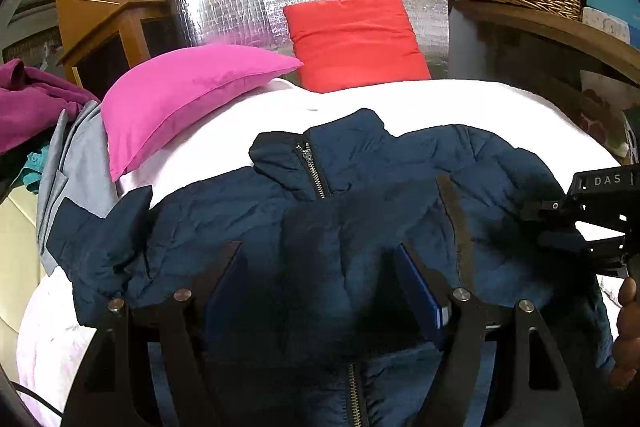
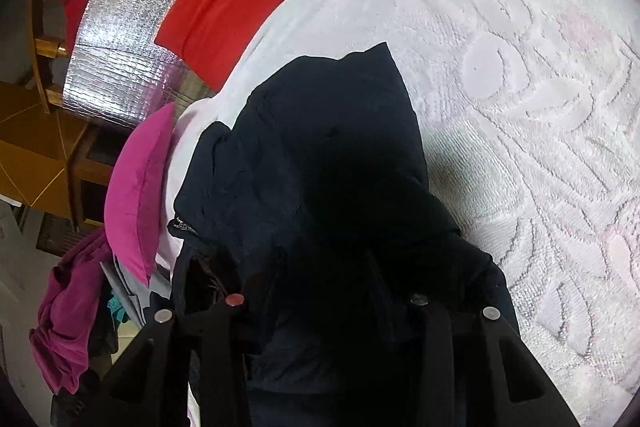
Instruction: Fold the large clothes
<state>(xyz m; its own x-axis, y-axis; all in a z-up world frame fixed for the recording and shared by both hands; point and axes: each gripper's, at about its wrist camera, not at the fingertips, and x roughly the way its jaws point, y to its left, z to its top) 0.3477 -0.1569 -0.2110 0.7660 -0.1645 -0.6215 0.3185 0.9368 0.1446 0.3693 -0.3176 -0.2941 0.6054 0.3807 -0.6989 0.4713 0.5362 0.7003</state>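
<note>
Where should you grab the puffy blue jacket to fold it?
Probably the left sleeve end of the navy jacket, coming in from the pink pillow side. It sticks out flat past the body on the white bedspread, so its edge is easy to pinch and swing across.

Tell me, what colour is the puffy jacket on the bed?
Navy blue jacket, clearest in the left wrist view.
</note>
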